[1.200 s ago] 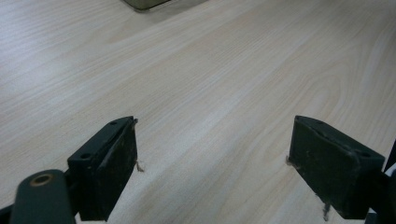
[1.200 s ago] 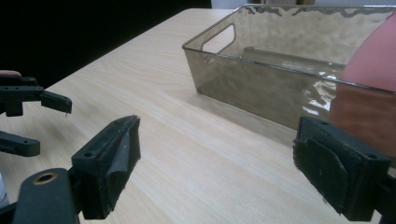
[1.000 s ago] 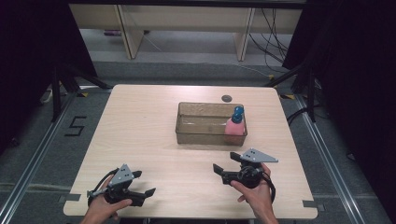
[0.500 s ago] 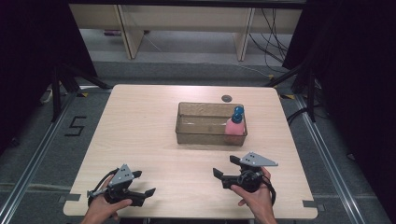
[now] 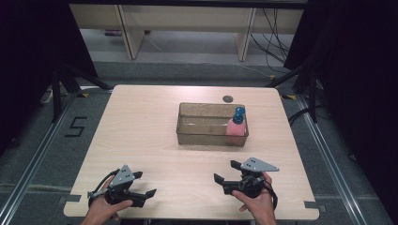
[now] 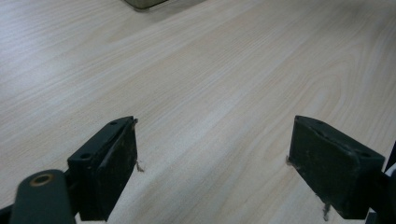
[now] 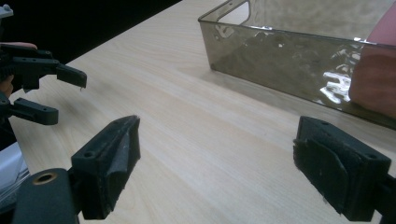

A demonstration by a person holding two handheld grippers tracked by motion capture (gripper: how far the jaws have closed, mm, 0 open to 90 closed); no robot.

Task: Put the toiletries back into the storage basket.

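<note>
- Grippers are sitting low at my near edge of the pale wooden table (image 5: pixel 141 126), one in each hand.
- I am holding the left gripper (image 5: pixel 149 197) at the near left corner. Its two black jaws are standing wide apart, and there is nothing but bare wood between them in the left gripper view (image 6: pixel 212 163).
- I am holding the right gripper (image 5: pixel 225 172) near the right side, just in front of the clear smoky plastic tub (image 5: pixel 187 136). Its jaws are wide apart too, and they are gripping nothing. In the right gripper view (image 7: pixel 215 158) I am seeing only table between them.
- The tub is sitting in the middle of the table, a bit to the right and toward the far side. It is well apart from both grippers, and nearer to the right one.
- A pink bottle with a blue cap (image 5: pixel 236 127) is standing upright inside the tub, in its right end, close to the near wall.
- In the right gripper view, the tub wall (image 7: pixel 280 56) is showing ahead, with the pink bottle (image 7: pixel 373 84) behind it at the right edge. The left gripper (image 7: pixel 70 95) is showing farther off at the left.
- A small dark round thing (image 5: pixel 228 98) is lying flat on the table just behind the tub. I cannot tell what it is.
</note>
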